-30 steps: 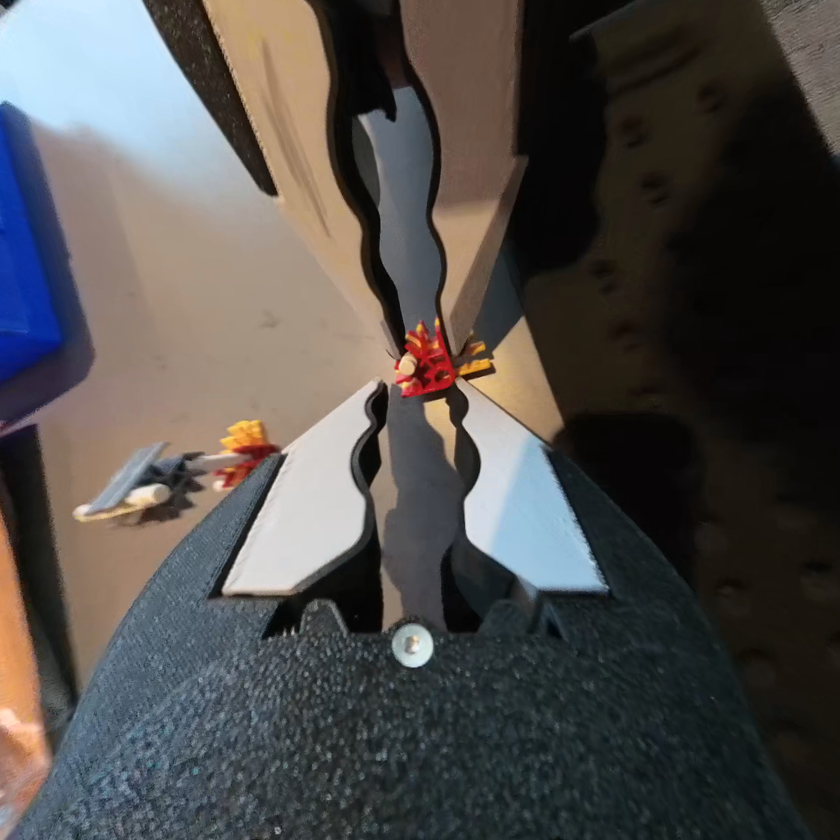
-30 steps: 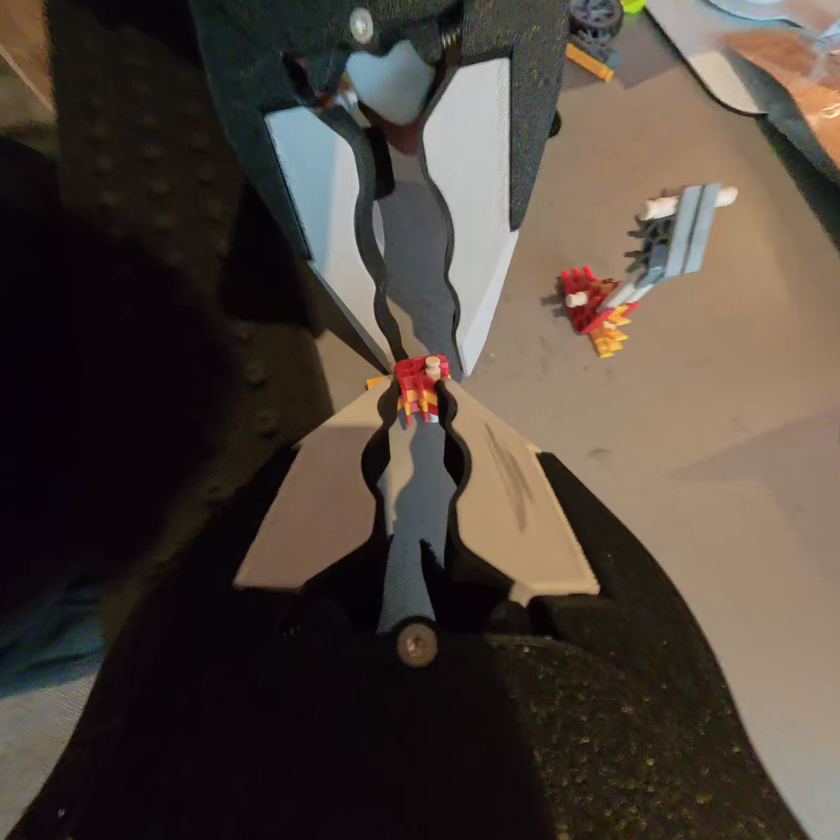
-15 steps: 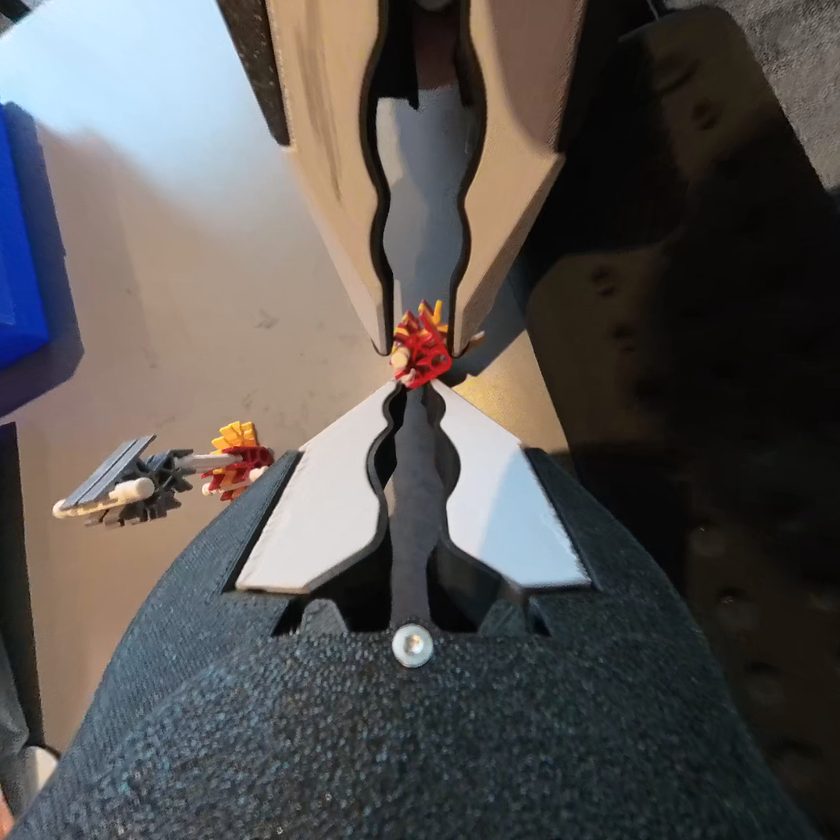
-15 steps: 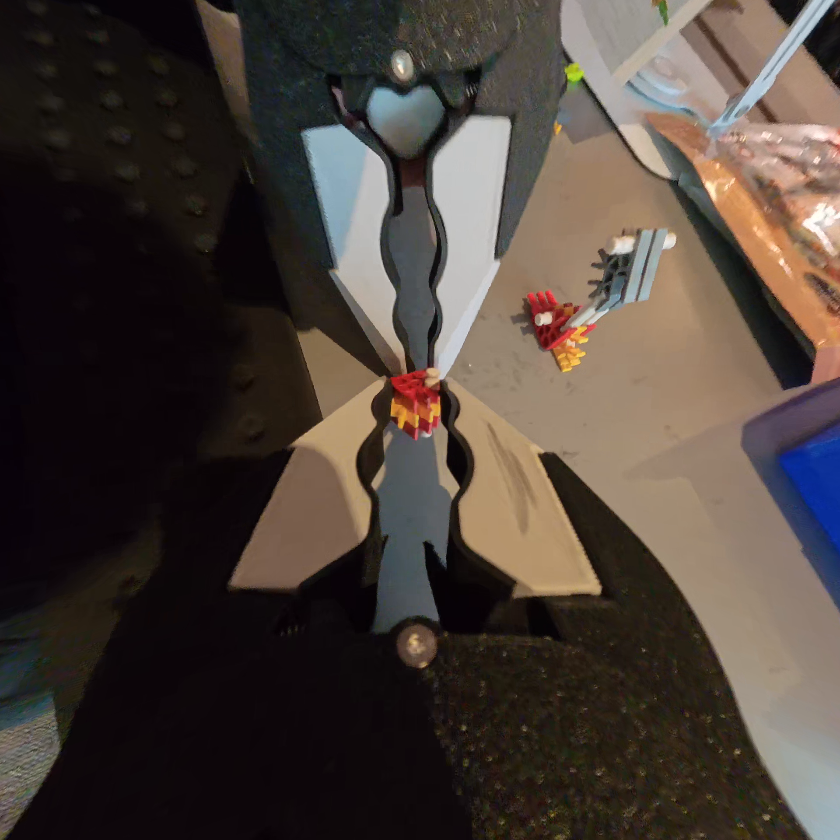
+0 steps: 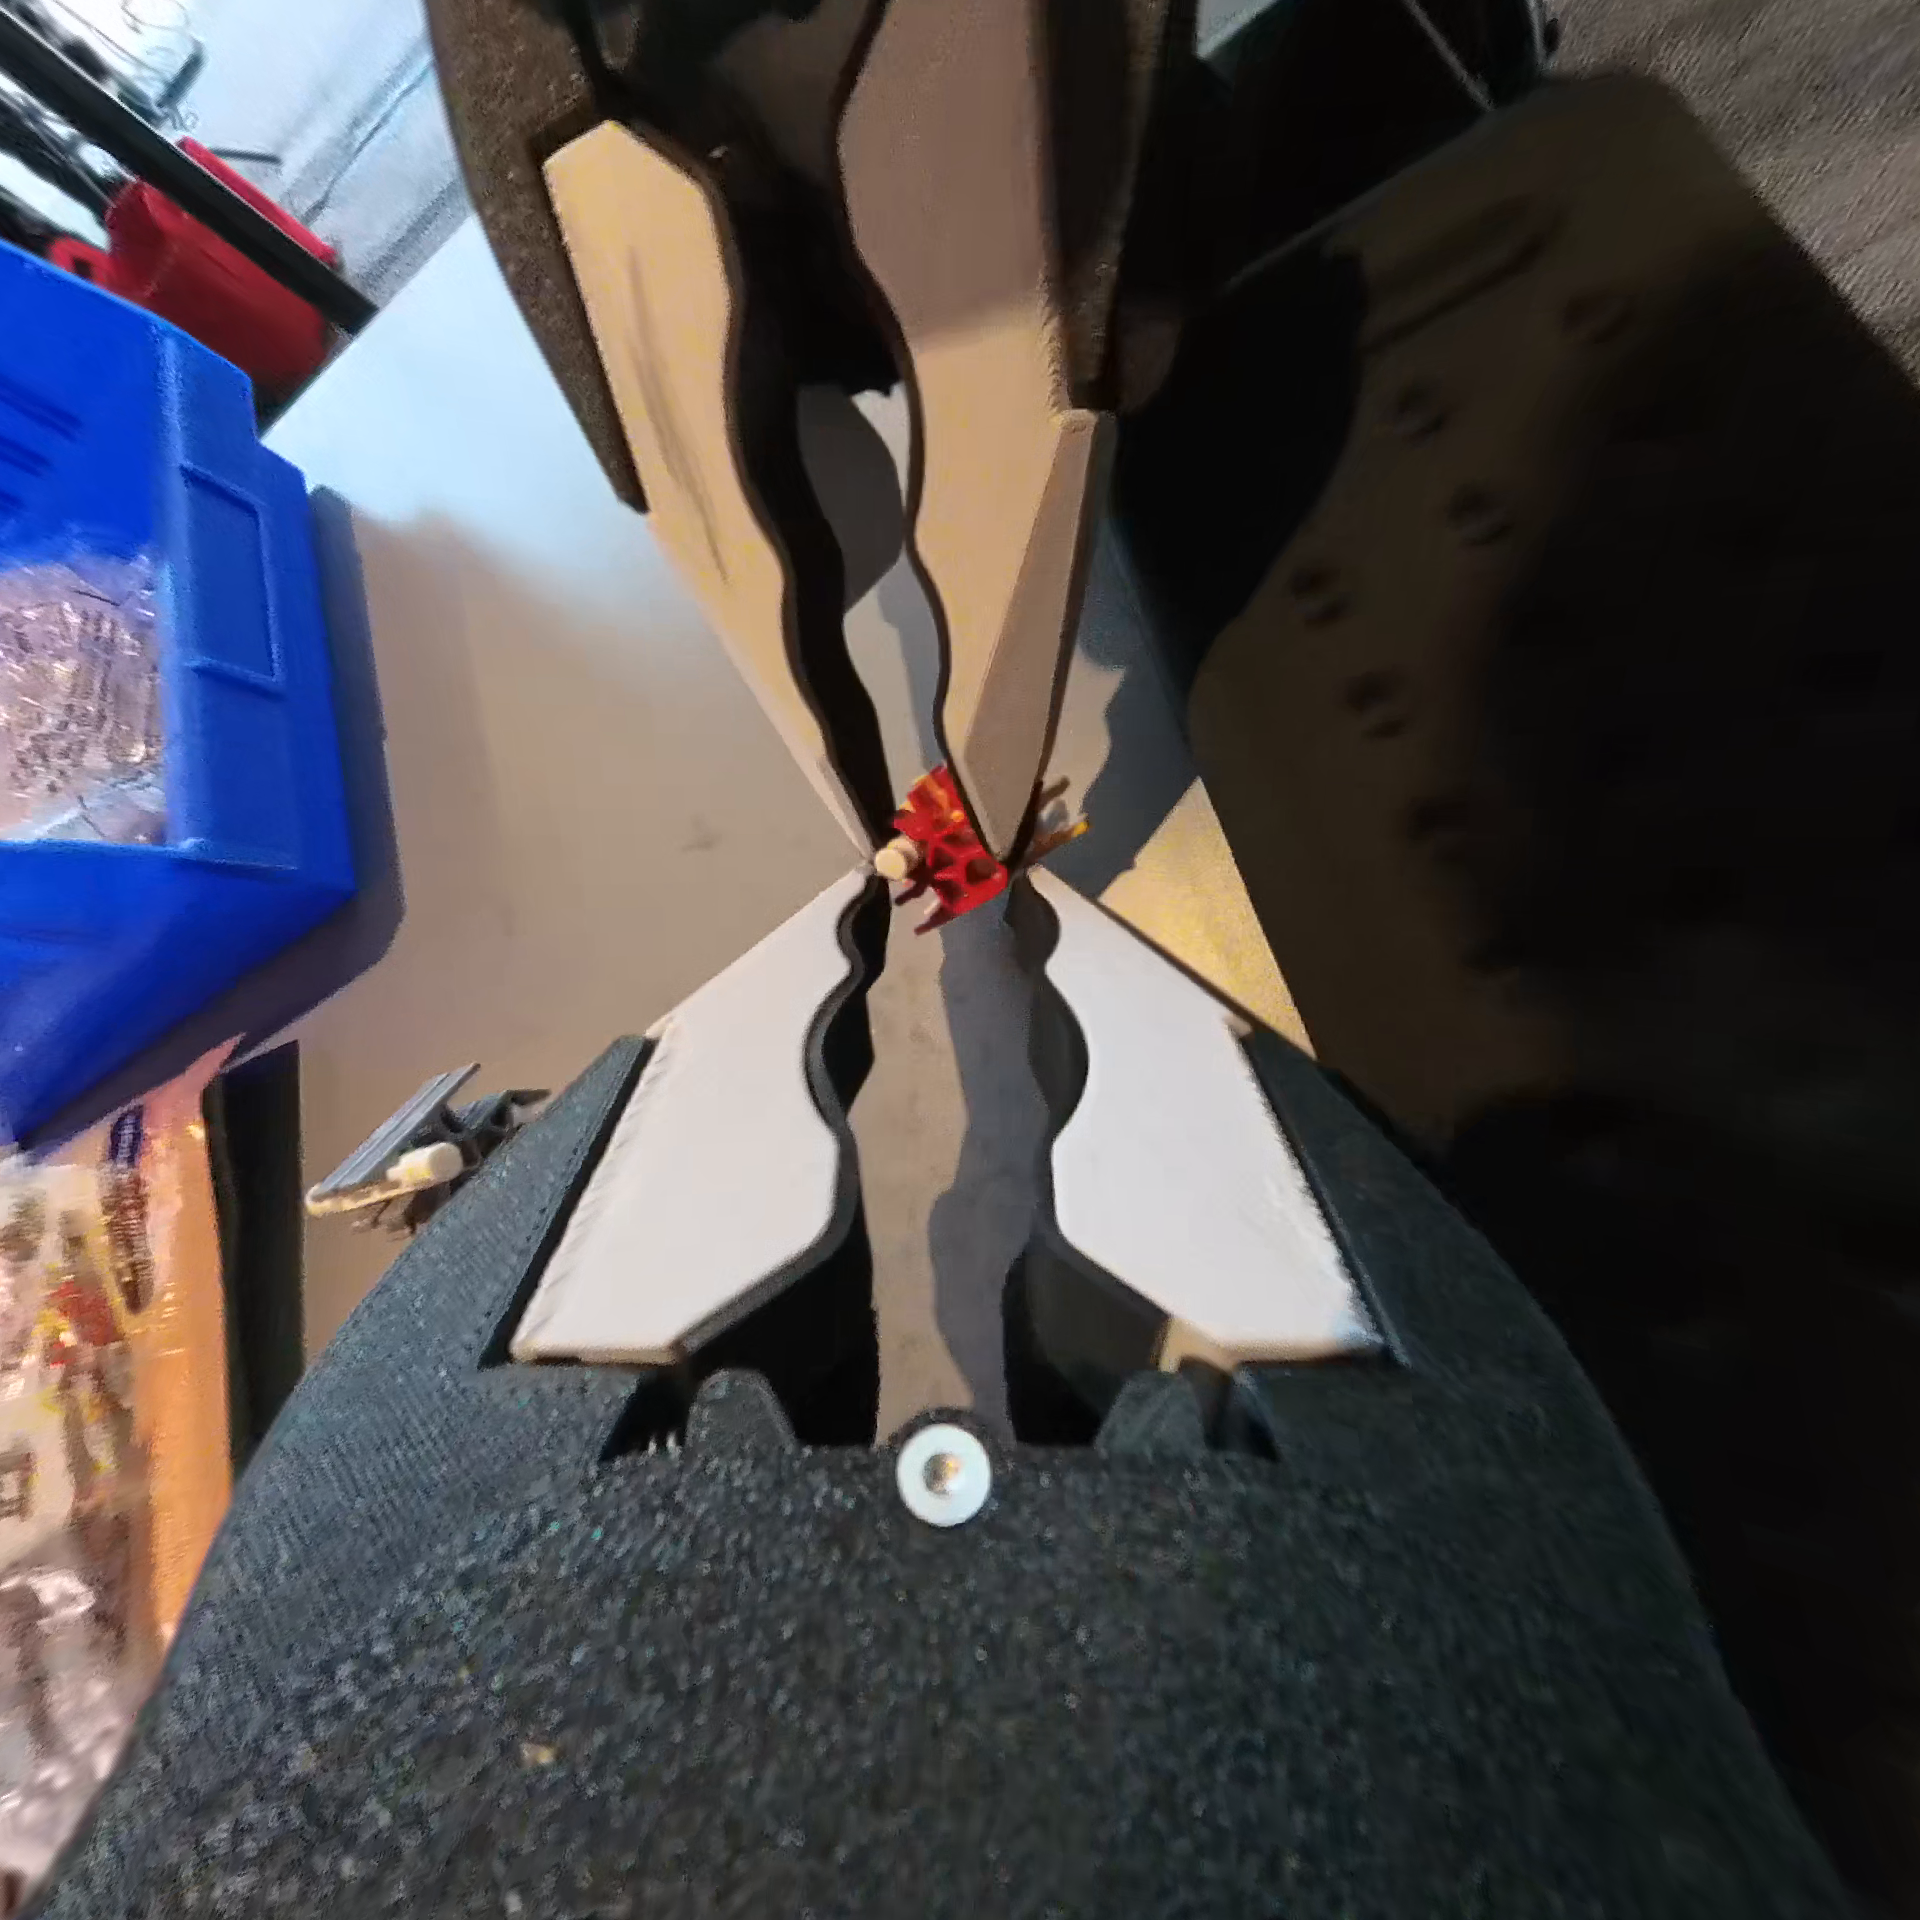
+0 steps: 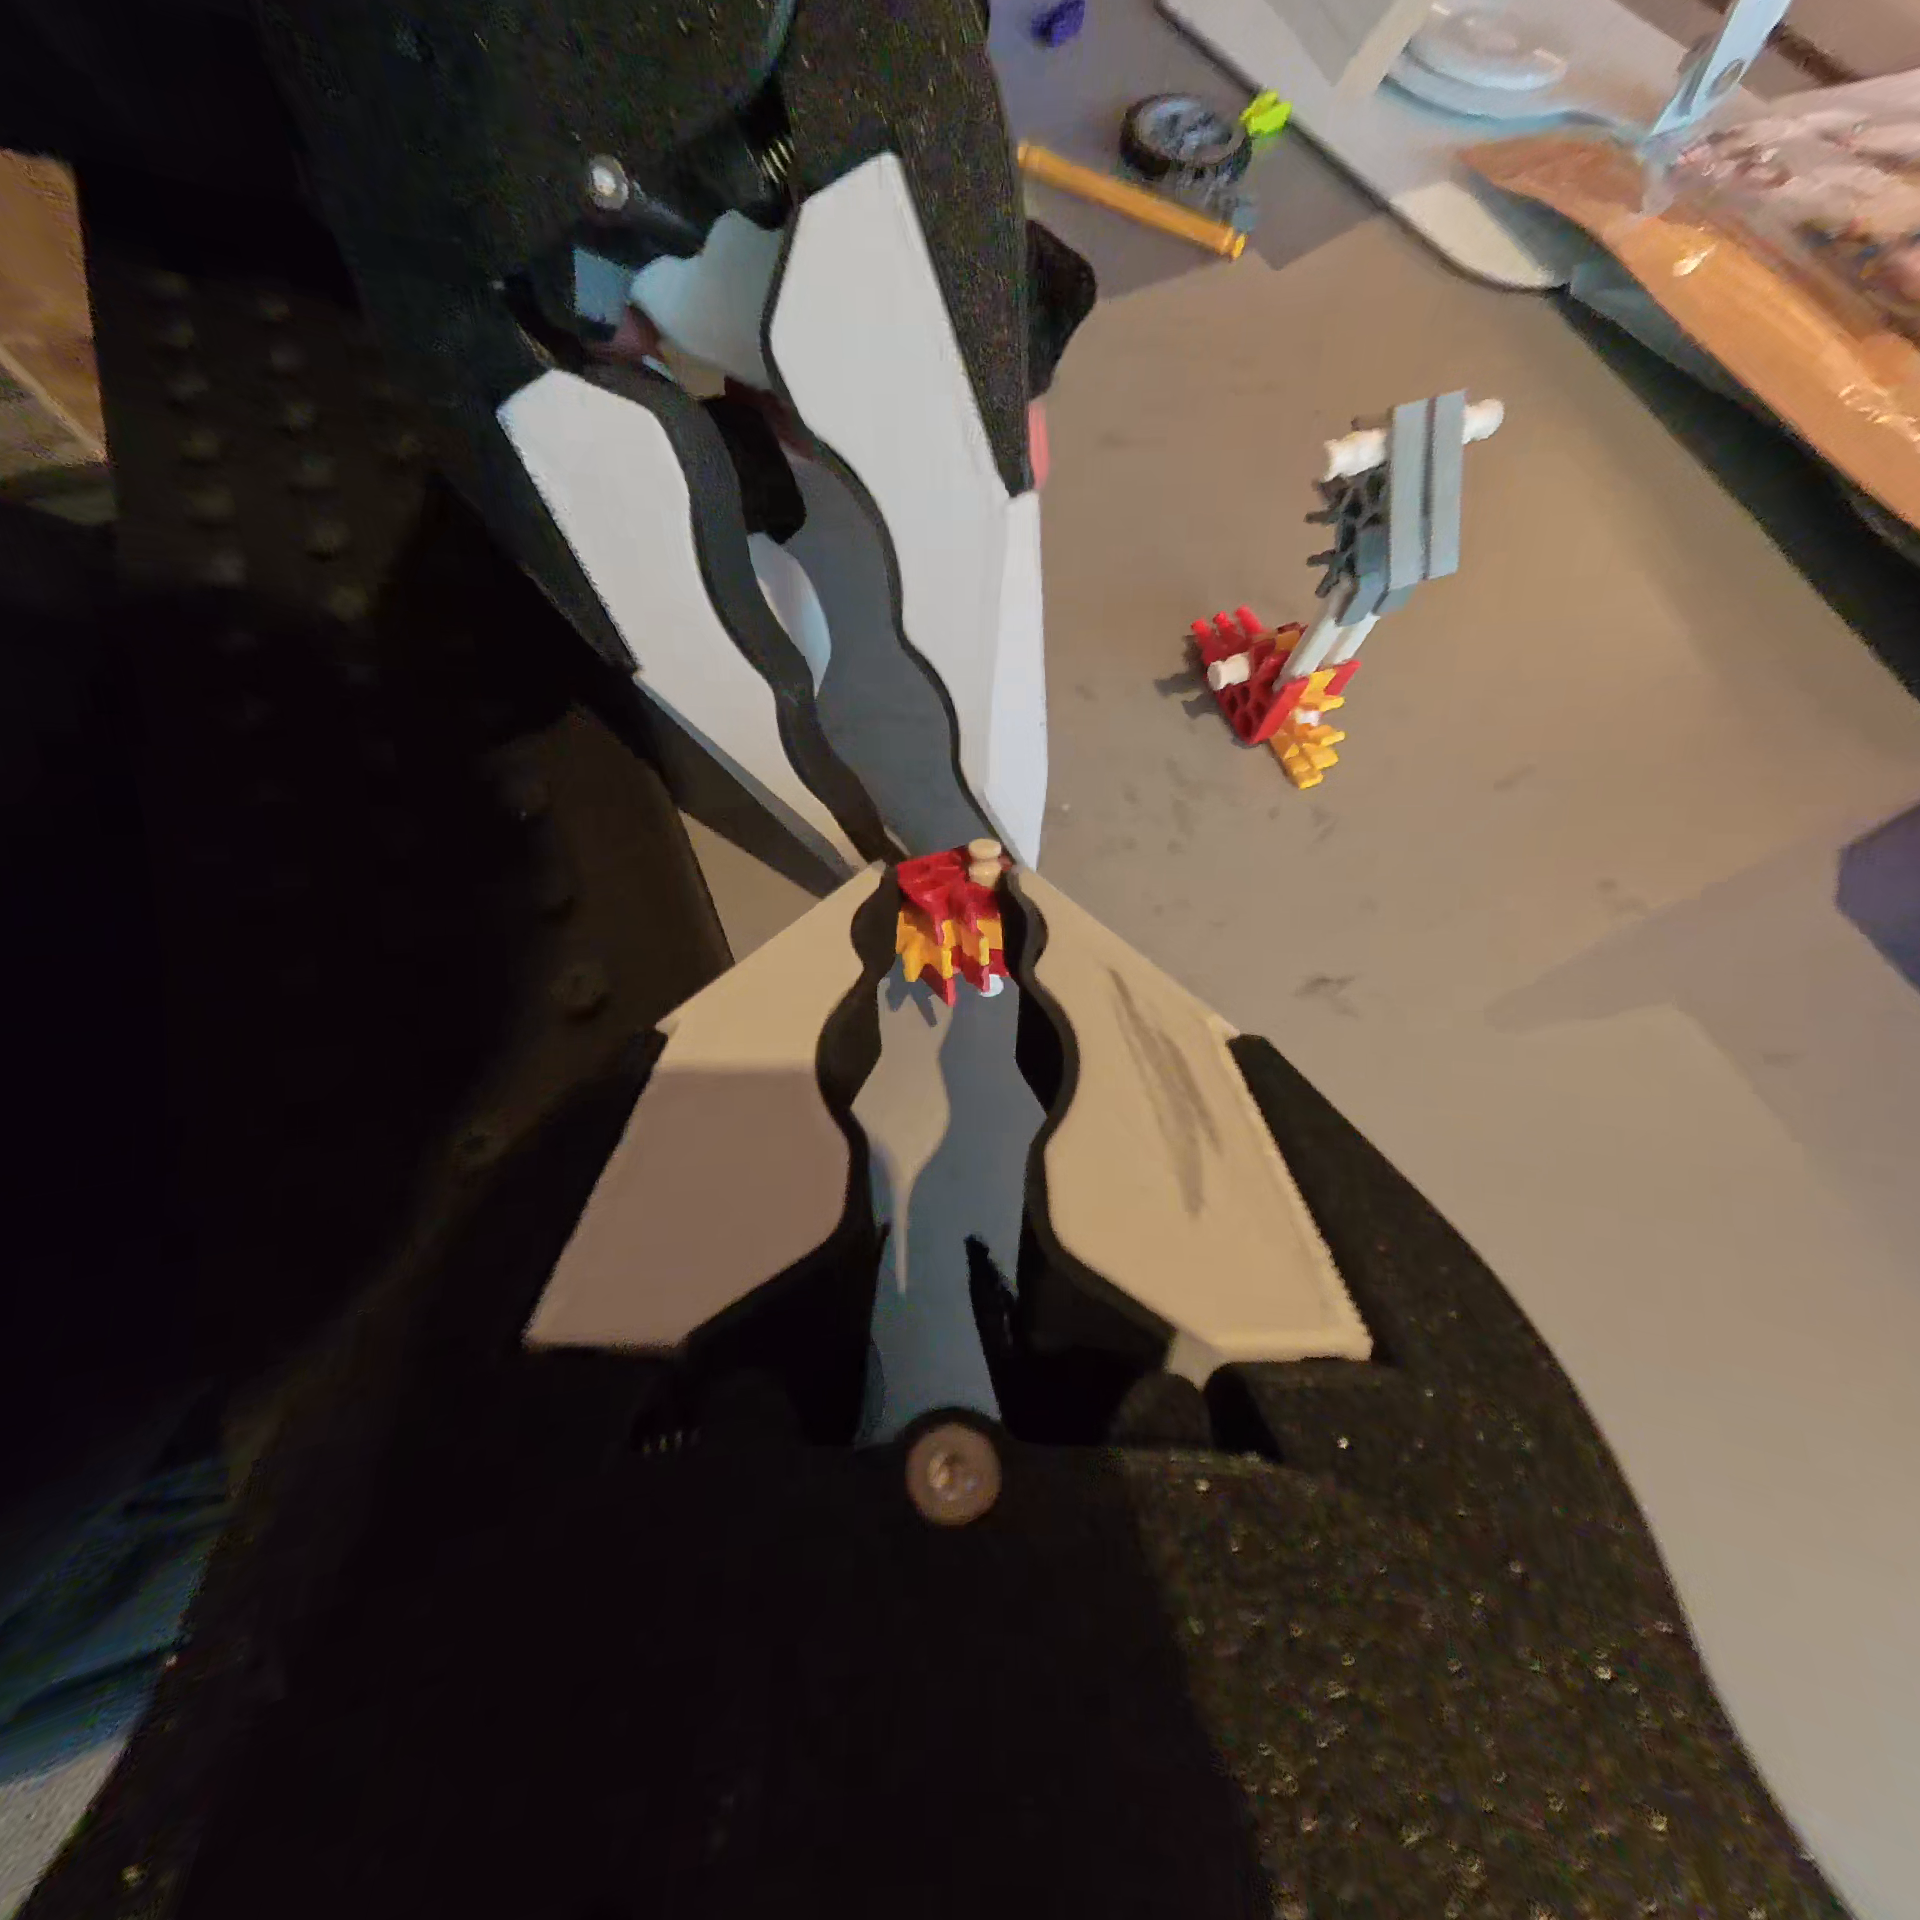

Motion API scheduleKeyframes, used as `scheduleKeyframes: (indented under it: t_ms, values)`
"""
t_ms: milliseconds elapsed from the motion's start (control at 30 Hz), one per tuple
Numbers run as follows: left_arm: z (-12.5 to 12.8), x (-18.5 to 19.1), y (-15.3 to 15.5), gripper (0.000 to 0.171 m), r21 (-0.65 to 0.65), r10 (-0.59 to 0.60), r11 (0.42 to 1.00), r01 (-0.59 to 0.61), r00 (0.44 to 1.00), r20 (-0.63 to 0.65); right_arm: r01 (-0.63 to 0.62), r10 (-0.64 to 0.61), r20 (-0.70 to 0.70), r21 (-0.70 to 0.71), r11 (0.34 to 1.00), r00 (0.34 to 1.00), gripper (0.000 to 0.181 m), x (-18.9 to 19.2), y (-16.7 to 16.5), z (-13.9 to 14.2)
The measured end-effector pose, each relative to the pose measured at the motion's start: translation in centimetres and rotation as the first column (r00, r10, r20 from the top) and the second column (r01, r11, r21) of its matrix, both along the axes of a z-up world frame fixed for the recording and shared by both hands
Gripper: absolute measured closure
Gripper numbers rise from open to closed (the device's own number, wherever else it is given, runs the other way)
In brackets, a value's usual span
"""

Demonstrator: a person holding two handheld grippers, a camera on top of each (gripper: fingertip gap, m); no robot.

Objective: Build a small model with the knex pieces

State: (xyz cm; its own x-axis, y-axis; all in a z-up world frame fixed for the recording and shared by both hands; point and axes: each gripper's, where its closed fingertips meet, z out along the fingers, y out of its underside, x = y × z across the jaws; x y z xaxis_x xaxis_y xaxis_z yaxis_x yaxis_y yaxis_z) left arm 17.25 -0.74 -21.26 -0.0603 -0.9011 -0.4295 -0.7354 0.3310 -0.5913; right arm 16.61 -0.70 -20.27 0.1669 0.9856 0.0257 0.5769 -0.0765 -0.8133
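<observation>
Pinching, right tongs (image 6: 951, 883): we have them pressed onto a small red-and-yellow connector cluster (image 6: 948, 920), one tip on each side of it.
Left tongs (image 5: 943, 883): they meet the right pair tip to tip from the far side and nip the same cluster. A pale rod end (image 5: 891, 860) on it sits against the tip at 9 o'clock.
Where the cluster is: lifted off the grey worktop (image 6: 1455, 1039), at the centre of both wrist views, shared between the two pairs.
What has changed: our left tips stand a little wider than half a second ago, when they were nearly together. Both cameras have tilted, but the cluster has not left the tips.
Newly in view, right side: a yellow rod (image 6: 1127, 197) and a black wheel (image 6: 1184, 135) lie near 1 o'clock, just beside each other.
Second build: a grey panel on a dark spoked connector, joined to more red and yellow pieces (image 6: 1340, 592). It lies on the worktop at 2 o'clock in the right view, well apart from our tips. In the left view our own tong body now hides most of it.
Left side: a blue bin (image 5: 156, 623) now fills 9 o'clock, with a clear bag of parts (image 5: 73, 1455) below it at 8 o'clock.
Dark side: a dimpled black surface (image 5: 1558, 727) runs along 3 o'clock in the left view. We cannot tell what it is.
</observation>
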Motion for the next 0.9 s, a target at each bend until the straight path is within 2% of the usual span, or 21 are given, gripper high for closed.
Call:
scheduleKeyframes:
  t_ms: [133, 267, 500, 533, 733, 867, 900]
  values:
    - [-0.1, -0.1, 0.3, 0.15, 0.091, 0.007, 0.996, -0.005, 1.0, -0.016, 0.006, -0.005, 0.016, -0.032, 0.999, 1.0, 0.162, 0.0, 0.2, -0.4]
    - [0.1, 0.0, 0.2, 0.151, 0.187, -0.008, 0.982, 0.017, 0.999, -0.046, 0.009, -0.011, 0.043, 0.033, 0.999, 0.999, 0.163, 0.0, 0.3, -0.5]
    - [0.1, 0.4, 0.4, 0.152, 0.214, 0.022, 0.977, -0.008, 0.998, -0.063, 0.026, -0.028, 0.039, 0.042, 0.999, 0.999, 0.165, 0.1, 0.6, -0.5]
    - [0.2, 1.0, 0.0, 0.154, 0.192, 0.009, 0.981, -0.002, 0.999, -0.035, 0.038, -0.039, 0.034, 0.046, 0.998, 0.999, 0.176, 0.2, 0.9, -0.4]
    - [0.1, 0.9, 0.3, 0.153, 0.18, 0.04, 0.983, -0.028, 0.997, -0.066, 0.047, -0.048, 0.031, 0.034, 0.998, 0.998, 0.175, 0.4, 1.0, -0.5]
    - [0.0, 0.7, 0.8, 0.152, 0.183, 0.035, 0.983, -0.019, 0.996, -0.086, 0.068, -0.075, 0.077, 0.09, 0.994, 0.994, 0.173, 0.6, 1.3, -0.5]
    - [0.1, 0.7, 0.9, 0.16, 0.159, 0.034, 0.987, -0.019, 0.995, -0.094, 0.067, -0.073, 0.074, 0.076, 0.995, 0.995, 0.167, 0.7, 1.2, -0.3]
